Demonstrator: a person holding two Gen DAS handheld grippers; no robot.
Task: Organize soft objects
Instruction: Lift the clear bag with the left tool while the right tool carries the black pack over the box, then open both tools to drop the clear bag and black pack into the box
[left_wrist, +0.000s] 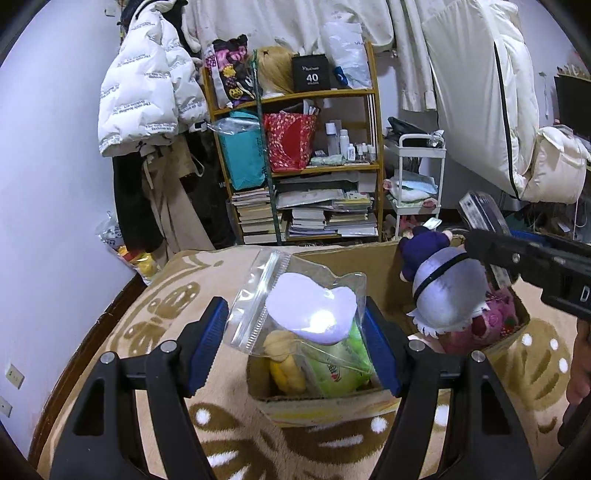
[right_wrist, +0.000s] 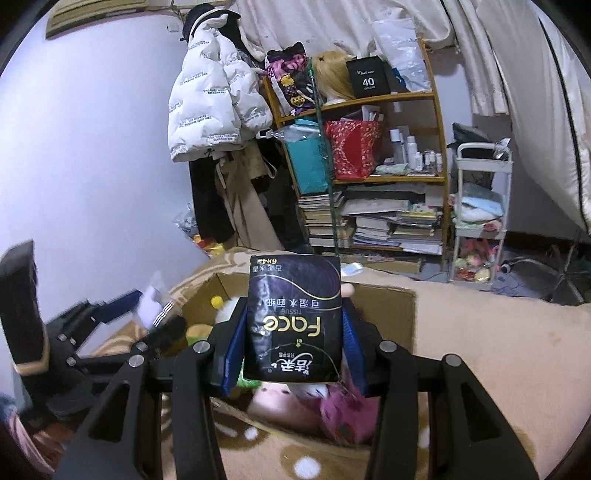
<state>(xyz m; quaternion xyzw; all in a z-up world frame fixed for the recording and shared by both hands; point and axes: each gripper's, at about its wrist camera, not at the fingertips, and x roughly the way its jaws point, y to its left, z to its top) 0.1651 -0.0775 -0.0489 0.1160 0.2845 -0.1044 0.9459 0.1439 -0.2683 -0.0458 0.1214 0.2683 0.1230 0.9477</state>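
Only from the left wrist is the clear zip bag (left_wrist: 295, 314) seen, clamped in the left gripper (left_wrist: 295, 343) above the cardboard box (left_wrist: 369, 258), its zip edge tilted up and leftward. Only from the right wrist is the black tissue pack (right_wrist: 295, 317) seen, clamped in the right gripper (right_wrist: 291, 350), its long axis pointing away, print upside down.

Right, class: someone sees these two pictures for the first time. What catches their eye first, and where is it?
Front and centre, each gripper holds something over the cardboard box on the beige patterned blanket: the left gripper a clear zip bag, the right gripper a black tissue pack. Behind stands a crammed wooden shelf.
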